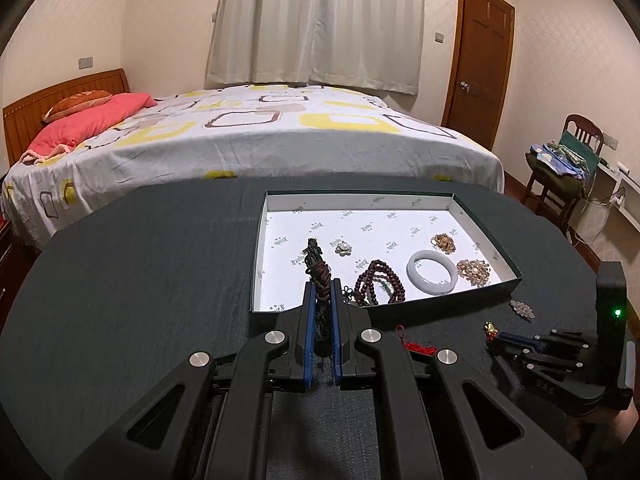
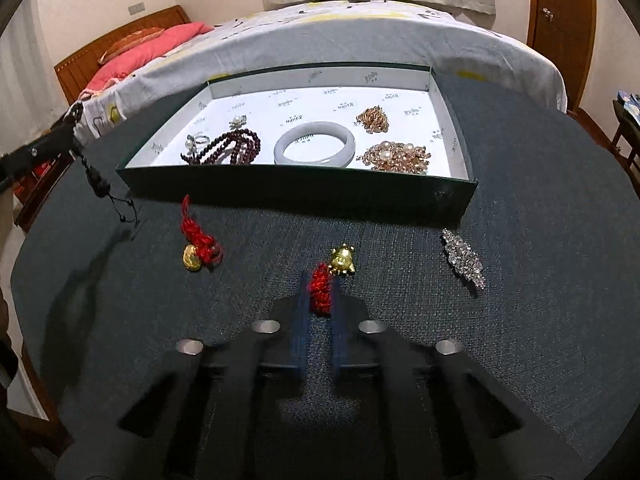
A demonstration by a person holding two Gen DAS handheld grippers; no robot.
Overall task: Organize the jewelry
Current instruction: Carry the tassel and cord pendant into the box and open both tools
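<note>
The left gripper (image 1: pixel 323 300) is clamping one dark corded pendant (image 1: pixel 318 270) above the box (image 2: pixel 296 188), apparently. The right gripper (image 2: pixel 320 294) is pinching one red-corded gold charm (image 2: pixel 341 261) on the table (image 2: pixel 540 200); another charm (image 2: pixel 196 254) and one crystal brooch (image 2: pixel 464 258) are lying nearby.

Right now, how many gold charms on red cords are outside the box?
2. One gold charm with red cord lies on the dark table left of centre; the other gold charm on red cord is clamped in the right gripper. None looks hidden.
</note>
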